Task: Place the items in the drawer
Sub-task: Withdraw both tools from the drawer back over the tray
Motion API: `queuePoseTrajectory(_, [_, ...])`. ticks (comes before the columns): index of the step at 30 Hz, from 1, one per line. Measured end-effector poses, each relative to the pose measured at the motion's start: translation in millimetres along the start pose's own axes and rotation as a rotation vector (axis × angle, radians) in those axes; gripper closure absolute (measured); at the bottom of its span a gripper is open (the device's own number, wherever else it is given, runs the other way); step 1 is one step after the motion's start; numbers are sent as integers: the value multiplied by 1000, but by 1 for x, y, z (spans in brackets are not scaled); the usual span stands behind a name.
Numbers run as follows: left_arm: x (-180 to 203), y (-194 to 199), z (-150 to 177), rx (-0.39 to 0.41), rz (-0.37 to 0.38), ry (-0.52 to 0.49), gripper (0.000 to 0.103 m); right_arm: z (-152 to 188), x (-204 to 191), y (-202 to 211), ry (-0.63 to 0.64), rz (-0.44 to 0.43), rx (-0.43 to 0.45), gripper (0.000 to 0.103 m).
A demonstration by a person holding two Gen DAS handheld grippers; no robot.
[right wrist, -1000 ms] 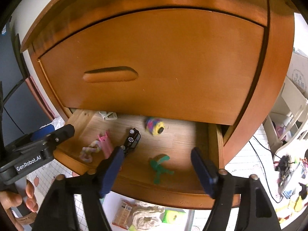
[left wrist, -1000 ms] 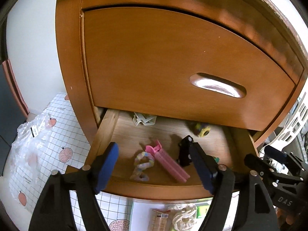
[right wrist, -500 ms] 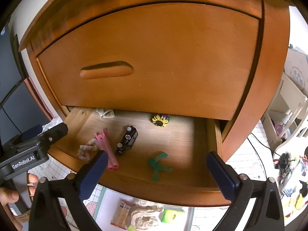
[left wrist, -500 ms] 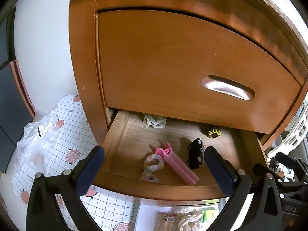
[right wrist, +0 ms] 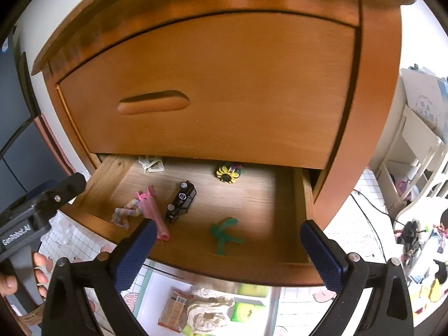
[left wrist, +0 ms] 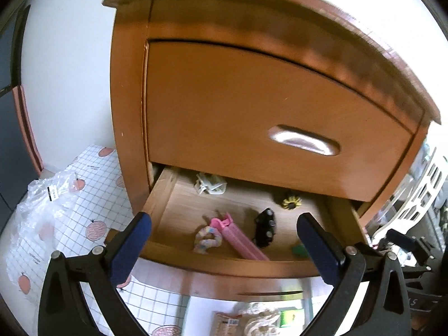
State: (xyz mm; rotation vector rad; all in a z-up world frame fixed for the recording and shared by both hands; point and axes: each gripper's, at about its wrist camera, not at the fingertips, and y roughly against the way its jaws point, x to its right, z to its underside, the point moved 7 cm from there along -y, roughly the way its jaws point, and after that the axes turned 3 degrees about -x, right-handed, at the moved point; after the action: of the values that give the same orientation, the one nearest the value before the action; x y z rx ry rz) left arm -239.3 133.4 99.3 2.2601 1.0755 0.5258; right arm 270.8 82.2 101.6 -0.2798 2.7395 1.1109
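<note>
The lower wooden drawer (left wrist: 224,266) (right wrist: 224,268) is pulled out. Inside lie a black toy car (left wrist: 264,228) (right wrist: 181,201), a pink hair clip (left wrist: 238,240) (right wrist: 152,210), a pastel braided ring (left wrist: 207,239) (right wrist: 127,210), a white clip (left wrist: 210,186) (right wrist: 152,165), a sunflower piece (left wrist: 291,201) (right wrist: 227,173) and a green piece (left wrist: 299,250) (right wrist: 225,233). My left gripper (left wrist: 224,221) hangs open and empty above the drawer's front edge. My right gripper (right wrist: 228,226) is likewise open and empty in front of the drawer.
The upper drawer (left wrist: 266,128) is closed. A tray (right wrist: 145,288) below the drawer holds a snack packet (right wrist: 175,308), a white bundle (right wrist: 207,310) and a green packet (right wrist: 246,310). A plastic bag (left wrist: 47,204) lies at the left, a white rack (left wrist: 420,193) at the right.
Both grippers have opened wider and drawn back from the drawer. The black car, which was by my left fingers, now lies free on the drawer floor. The sunflower piece has settled at the back.
</note>
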Motion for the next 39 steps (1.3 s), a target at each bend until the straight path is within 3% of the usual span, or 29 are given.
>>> queuePoseTrajectory(8, [18, 33, 34, 71, 79, -84, 0, 41, 7, 27, 29, -22, 75, 0])
queuePoseTrajectory(12, [24, 42, 67, 71, 97, -107, 0, 76, 17, 31, -36, -67, 90, 0])
queuePoseTrajectory(19, [25, 12, 153, -93, 134, -108, 0, 149, 36, 2, -125, -48, -1, 0])
queuePoseTrajectory(25, [19, -23, 213, -238, 99, -102, 0, 201, 45, -36, -157, -19, -122, 0])
queuePoseTrajectory(31, [3, -43, 252, -315, 45, -96, 0, 241, 52, -63, -180, -4, -209, 0])
queuePoseTrajectory(39, [-18, -65, 270, -377, 17, -6, 0, 276, 64, -87, -259, -3, -281, 0])
